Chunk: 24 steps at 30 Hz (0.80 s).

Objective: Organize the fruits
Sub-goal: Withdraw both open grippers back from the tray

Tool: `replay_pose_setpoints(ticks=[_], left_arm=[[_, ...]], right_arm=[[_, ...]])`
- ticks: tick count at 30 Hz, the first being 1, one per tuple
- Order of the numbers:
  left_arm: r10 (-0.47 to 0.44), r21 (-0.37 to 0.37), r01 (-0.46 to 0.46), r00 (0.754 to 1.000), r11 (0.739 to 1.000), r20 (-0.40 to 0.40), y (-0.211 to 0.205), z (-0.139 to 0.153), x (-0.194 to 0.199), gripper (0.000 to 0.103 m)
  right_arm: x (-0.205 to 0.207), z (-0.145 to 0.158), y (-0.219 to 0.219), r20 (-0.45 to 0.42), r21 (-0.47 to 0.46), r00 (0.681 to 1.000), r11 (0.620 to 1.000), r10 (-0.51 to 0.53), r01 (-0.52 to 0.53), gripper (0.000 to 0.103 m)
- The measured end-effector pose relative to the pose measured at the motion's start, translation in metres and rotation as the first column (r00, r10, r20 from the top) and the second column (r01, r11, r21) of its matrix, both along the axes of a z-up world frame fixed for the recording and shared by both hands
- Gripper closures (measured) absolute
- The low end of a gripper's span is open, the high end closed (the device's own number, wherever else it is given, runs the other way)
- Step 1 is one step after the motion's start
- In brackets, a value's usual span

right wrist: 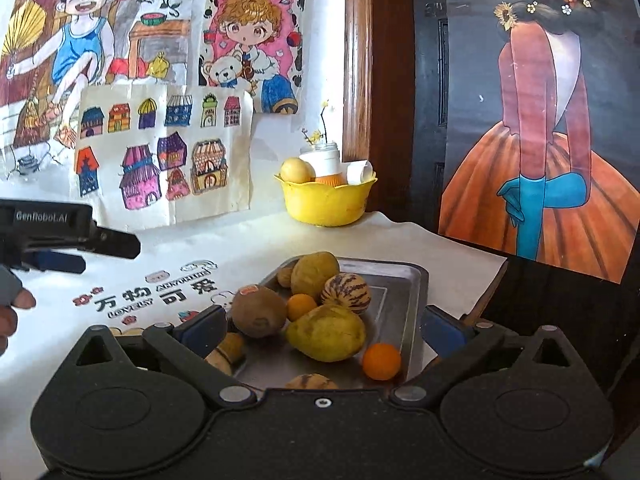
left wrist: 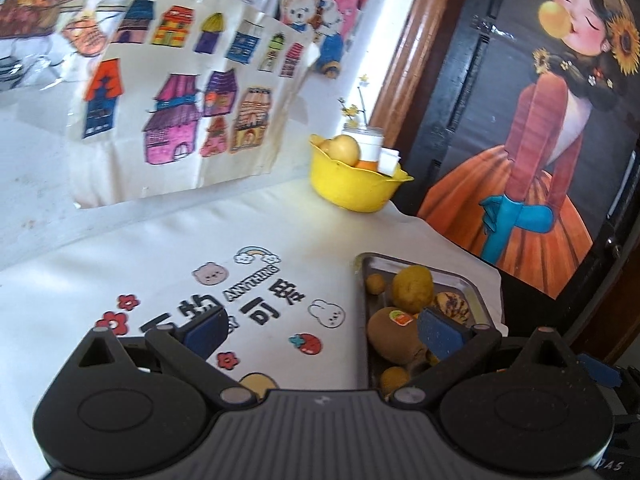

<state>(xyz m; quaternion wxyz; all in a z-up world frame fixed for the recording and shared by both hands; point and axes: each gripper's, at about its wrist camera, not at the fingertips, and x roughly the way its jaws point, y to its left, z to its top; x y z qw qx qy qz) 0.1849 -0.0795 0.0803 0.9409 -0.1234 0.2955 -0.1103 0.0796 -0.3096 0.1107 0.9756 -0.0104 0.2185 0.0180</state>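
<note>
While I look along my right claw [right wrist: 320,332], I see its two blue pads spread wide apart with nothing pinched between them. Right in front of it, between the pads, sits a metal tray [right wrist: 400,292] full of fruit. A brown kiwi [right wrist: 258,312] with a small sticker lies close to the left pad. Next to it, nearer the middle of the claw, rests a big yellow-green mango [right wrist: 328,332]. A small orange [right wrist: 381,361] lies near the right pad, and another small orange one [right wrist: 301,306] peeks out behind the mango. Farther ahead I see a stripy melon [right wrist: 347,288] and a round yellowish fruit [right wrist: 315,274]. Well past the tray, at the back of the table by the wall, stands a yellow bowl [right wrist: 326,204] with a pale round fruit [right wrist: 295,171] and a white cup inside. My left claw [left wrist: 320,332] is let go too, its pads wide apart and empty. It hovers over the white cloth [left wrist: 160,264] with the printed words and little pictures. The tray's corner sits by its right pad, and the kiwi shows just behind that pad. Off to the left of my right claw, I can see the other claw held by a hand [right wrist: 12,304] in a grey glove with bare fingertips.
</note>
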Motion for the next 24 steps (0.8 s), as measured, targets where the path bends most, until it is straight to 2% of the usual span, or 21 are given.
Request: replay_pose_setpoints(ticks=[10,20,24], left_arm=[[0.031,-0.035,-0.031,1.000,0.999,0.002,0.021,-0.001,-0.021,0.000],[0.077,0.018,-0.077,0.997,0.997,0.022,0.033,-0.006,-0.053,0.000],[0.099,0.013,-0.100,0.995,0.995,0.027,0.039,-0.010,-0.066,0.000]], right_arm=[[-0.023,0.009,0.021,0.044,0.017,0.998,0.999,-0.034,0.033,0.001],[-0.046,0.013,0.039,0.076,0.023,0.996,0.999,-0.035,0.034,0.001],[-0.052,0.012,0.046,0.088,0.007,0.996,1.000,-0.028,0.027,0.001]])
